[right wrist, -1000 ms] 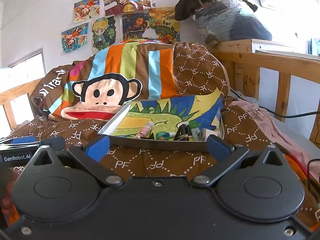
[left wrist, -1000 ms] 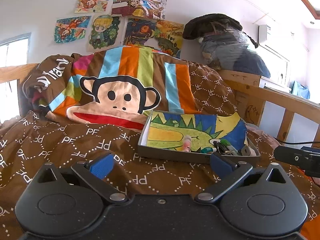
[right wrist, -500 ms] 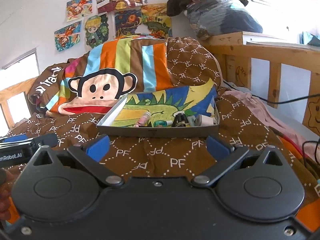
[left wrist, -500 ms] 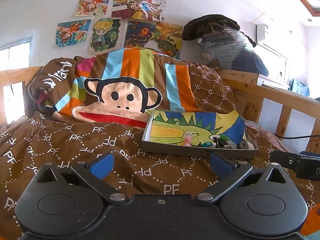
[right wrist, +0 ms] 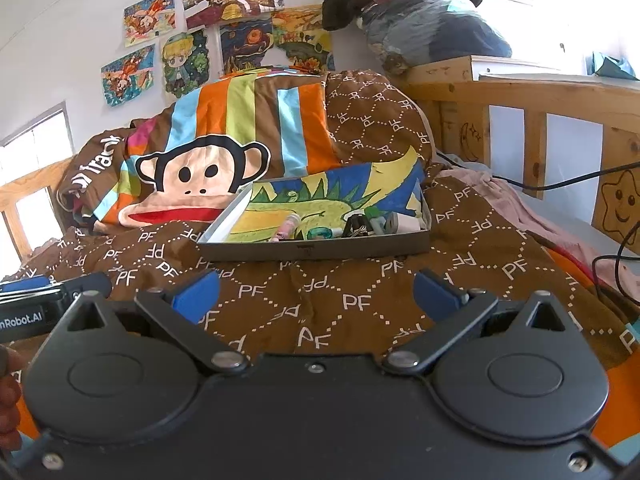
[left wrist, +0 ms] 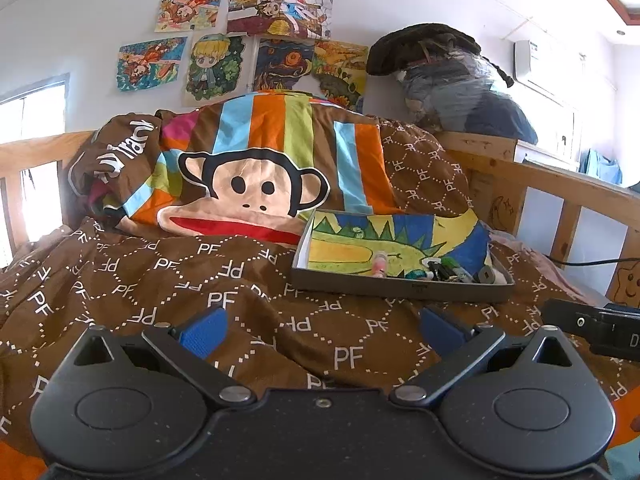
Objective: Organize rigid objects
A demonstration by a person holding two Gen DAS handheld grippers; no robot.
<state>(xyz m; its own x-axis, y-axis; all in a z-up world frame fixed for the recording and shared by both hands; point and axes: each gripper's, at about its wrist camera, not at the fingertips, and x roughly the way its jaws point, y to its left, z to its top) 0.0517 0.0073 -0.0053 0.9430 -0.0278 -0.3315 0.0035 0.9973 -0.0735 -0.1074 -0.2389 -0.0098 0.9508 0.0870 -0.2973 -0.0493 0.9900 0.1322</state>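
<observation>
A shallow grey box (left wrist: 400, 286) (right wrist: 312, 249) lined with a bright drawing lies on the brown quilt. Small items sit along its near edge: a pink tube (left wrist: 379, 267) (right wrist: 287, 229), a teal piece (right wrist: 320, 233), a black object (right wrist: 358, 224) and a white one (right wrist: 404, 222). My left gripper (left wrist: 320, 326) is open with nothing between its blue pads, hovering over the quilt short of the box. My right gripper (right wrist: 316, 290) is also open and empty, just in front of the box's near wall.
A striped monkey-print pillow (left wrist: 256, 184) leans behind the box. Wooden bed rails (right wrist: 520, 92) run along the right, with a black cable (right wrist: 560, 184) over pink cloth. A bundle of bags (left wrist: 448, 80) sits on the headboard shelf. Drawings hang on the wall.
Both grippers have risen and drawn back slightly, so the box sits lower and farther in each view. Nothing was grasped; jaws stayed open.
</observation>
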